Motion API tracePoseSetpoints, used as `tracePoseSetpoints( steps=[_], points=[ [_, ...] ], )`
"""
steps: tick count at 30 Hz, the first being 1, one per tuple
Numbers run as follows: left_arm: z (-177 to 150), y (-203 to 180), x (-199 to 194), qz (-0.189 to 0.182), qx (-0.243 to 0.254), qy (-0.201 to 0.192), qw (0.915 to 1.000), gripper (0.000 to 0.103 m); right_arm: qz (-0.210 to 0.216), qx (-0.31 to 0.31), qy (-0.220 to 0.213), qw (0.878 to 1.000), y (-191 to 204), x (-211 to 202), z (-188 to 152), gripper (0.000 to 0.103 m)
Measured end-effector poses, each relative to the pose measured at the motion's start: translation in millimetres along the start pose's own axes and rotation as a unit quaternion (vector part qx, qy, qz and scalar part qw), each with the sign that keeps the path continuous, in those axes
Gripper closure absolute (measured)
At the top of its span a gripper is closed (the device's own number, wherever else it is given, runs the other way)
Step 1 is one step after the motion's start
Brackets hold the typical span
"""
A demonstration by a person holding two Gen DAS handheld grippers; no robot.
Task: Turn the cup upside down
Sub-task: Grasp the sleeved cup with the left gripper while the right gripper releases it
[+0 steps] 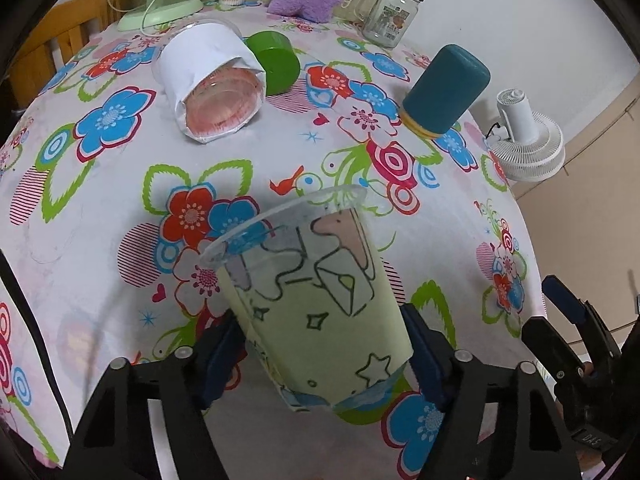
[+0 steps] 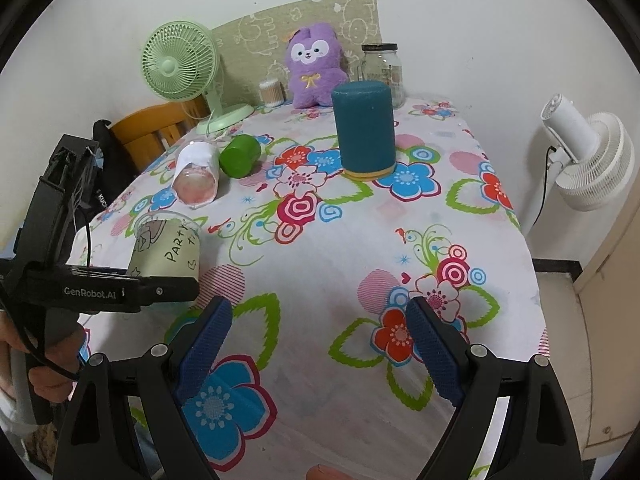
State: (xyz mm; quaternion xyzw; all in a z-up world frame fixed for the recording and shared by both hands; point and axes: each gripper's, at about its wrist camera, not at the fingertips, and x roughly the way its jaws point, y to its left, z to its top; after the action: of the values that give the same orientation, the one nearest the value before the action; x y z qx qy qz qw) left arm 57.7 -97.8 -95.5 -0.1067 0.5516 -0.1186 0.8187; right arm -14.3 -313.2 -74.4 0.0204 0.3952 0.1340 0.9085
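Printed plastic cup rim-up, tilted, clamped in left tool above floral tablecloth.

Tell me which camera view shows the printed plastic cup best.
The left wrist view: the printed plastic cup fills the centre, clamped by the left gripper. The right wrist view shows it small, at the left edge, partly hidden.

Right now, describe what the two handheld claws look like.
Both are black angular frames with silver pivot bolts, ending in blue ribbed pads. The left claw carries white "GenRobot.AI" lettering on its side bar and a thin black cable looping behind it, as the right wrist view shows. The right claw shows the same build. Bare fingers grip the left handle; no sleeve visible.
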Motion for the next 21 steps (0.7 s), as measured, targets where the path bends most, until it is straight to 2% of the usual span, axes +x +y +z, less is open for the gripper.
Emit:
tracePoseSetpoints(
  steps=[7,11,15,19,21],
  points=[
    [4.5,5.4,-10.7,-0.006,0.026,0.035,0.999,0.03,0.006,0.0,-0.001,1.0,2.0,-0.9,-3.2,0.013],
    [14.7,7.6,-26.8,0.0,0.07,0.086,0.9938,0.03,0.015,-0.005,-0.001,1.0,6.5,-1.5,-5.0,0.013],
    [24.0,8.0,-39.4,0.022,0.119,0.148,0.9816,0.03,0.029,-0.019,0.002,0.999,17.5,0.8,-8.6,0.013],
    [30.1,6.9,-43.8,0.038,0.149,0.216,0.9641,0.03,0.048,-0.032,0.006,0.998,28.3,3.3,-11.7,0.013],
    [31.7,6.8,-42.0,0.039,0.155,0.259,0.9527,0.03,0.055,-0.041,0.007,0.998,35.5,4.6,-12.8,0.013]
  ],
)
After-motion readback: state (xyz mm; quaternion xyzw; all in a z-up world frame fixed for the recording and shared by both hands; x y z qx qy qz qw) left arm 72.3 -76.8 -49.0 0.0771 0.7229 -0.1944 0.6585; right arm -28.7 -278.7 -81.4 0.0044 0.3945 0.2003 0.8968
